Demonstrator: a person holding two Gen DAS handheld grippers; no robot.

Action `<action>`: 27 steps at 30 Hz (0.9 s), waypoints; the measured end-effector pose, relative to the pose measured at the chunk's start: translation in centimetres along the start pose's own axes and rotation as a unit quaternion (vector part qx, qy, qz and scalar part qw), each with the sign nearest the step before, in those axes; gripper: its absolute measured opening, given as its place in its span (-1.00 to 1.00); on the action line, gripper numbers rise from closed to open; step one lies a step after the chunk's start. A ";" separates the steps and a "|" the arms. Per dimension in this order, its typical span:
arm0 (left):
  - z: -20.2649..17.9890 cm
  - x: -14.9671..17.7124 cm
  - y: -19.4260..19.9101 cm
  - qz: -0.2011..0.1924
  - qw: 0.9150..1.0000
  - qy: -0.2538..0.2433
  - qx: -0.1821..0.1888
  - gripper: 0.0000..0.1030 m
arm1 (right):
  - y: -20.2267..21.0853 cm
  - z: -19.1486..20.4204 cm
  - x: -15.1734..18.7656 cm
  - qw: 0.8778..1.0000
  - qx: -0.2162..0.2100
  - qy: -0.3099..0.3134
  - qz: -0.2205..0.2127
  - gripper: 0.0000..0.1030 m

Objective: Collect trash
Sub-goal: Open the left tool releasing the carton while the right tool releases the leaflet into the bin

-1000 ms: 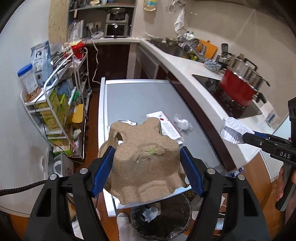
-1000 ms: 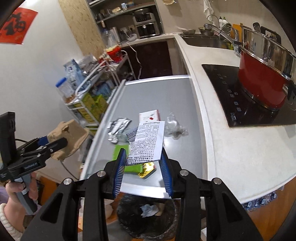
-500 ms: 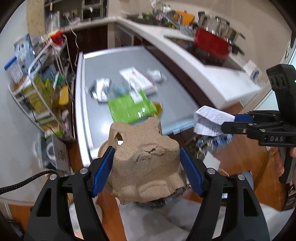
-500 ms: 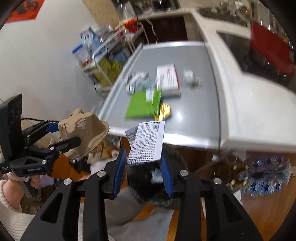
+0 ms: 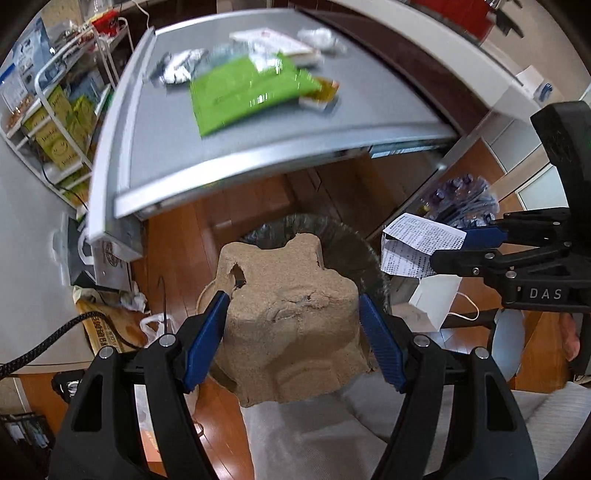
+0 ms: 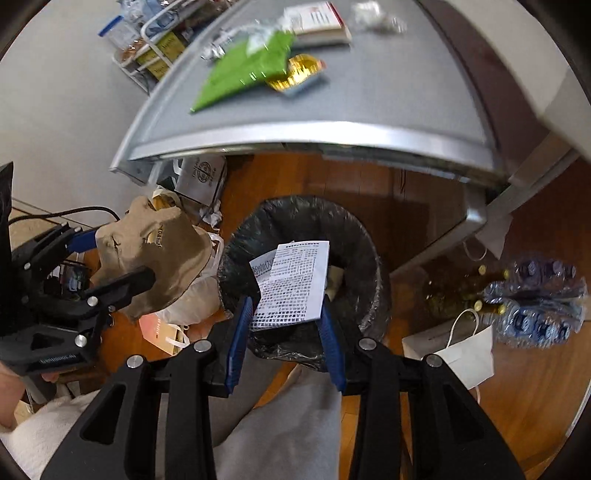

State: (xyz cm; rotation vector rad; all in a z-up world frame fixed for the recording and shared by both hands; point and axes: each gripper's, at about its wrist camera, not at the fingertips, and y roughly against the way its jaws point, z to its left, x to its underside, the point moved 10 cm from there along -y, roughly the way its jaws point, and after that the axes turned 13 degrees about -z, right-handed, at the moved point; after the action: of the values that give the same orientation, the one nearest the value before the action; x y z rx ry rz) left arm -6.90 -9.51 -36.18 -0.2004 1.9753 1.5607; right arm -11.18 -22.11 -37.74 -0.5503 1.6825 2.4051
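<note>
A printed paper receipt (image 6: 293,282) is pinched between the blue pads of the right gripper (image 6: 284,325), and it hangs directly over the open mouth of the black-lined trash bin (image 6: 354,236) just ahead of and below the fingers. To that gripper's left, the left gripper (image 5: 293,332) is clamped on a lump of brown moulded pulp, an egg-carton piece (image 5: 291,314), with the bin's rim showing just beyond the piece; from the right wrist view it looks a little to the side of the bin rather than squarely above it. A pale scrap already lies inside the bin, so some collecting seems done. Both held pieces appear ready to drop, the receipt sooner. Farther ahead and above both grippers, the grey table (image 6: 388,99) carries more litter: a green packet (image 6: 243,70), a gold foil wrapper (image 6: 299,72), crumpled silver foil (image 5: 177,68), a white card with red print (image 6: 317,22) and a clear plastic wad (image 6: 376,16). By this judgement the job is under way, with most of the table left.
</note>
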 end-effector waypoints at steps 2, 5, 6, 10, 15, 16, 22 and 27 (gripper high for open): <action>0.2 0.3 -0.8 0.006 1.000 0.003 -0.001 0.40 | -1.0 -0.3 0.1 1.000 0.002 -0.008 0.007 -0.29; 0.1 0.4 -1.9 0.017 1.000 0.013 0.012 0.41 | -2.0 -1.0 -0.1 0.999 -0.003 -0.030 0.014 -0.25; 0.1 0.4 -2.3 0.021 1.000 0.015 0.017 0.42 | -2.2 -1.2 -0.2 0.999 -0.003 -0.033 0.016 -0.23; 0.4 0.2 -2.8 0.031 0.999 0.016 0.013 0.49 | -2.4 -1.7 -0.6 0.999 0.004 -0.038 0.013 0.03; 1.2 -0.4 -2.0 0.020 1.000 0.018 0.002 0.60 | -0.5 -1.8 -1.3 1.000 0.011 -0.027 -0.004 0.13; 1.3 -0.7 -1.7 0.018 1.000 0.022 0.002 0.60 | -0.2 -1.9 -1.4 1.000 0.013 -0.024 -0.008 0.16; 1.7 -2.5 0.6 -0.008 0.999 0.033 0.001 0.68 | 4.2 -1.3 -3.5 0.997 0.031 0.010 -0.065 0.42; 1.4 -4.8 3.0 -0.047 0.999 0.023 -0.005 0.68 | 7.6 -0.4 -5.7 0.992 0.040 0.023 -0.114 0.55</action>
State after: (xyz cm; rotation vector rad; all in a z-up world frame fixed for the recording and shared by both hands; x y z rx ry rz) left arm -3.95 -8.52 -31.26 -0.3309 1.9642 1.5198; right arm -8.37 -24.72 -29.00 -0.7473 1.6266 2.1724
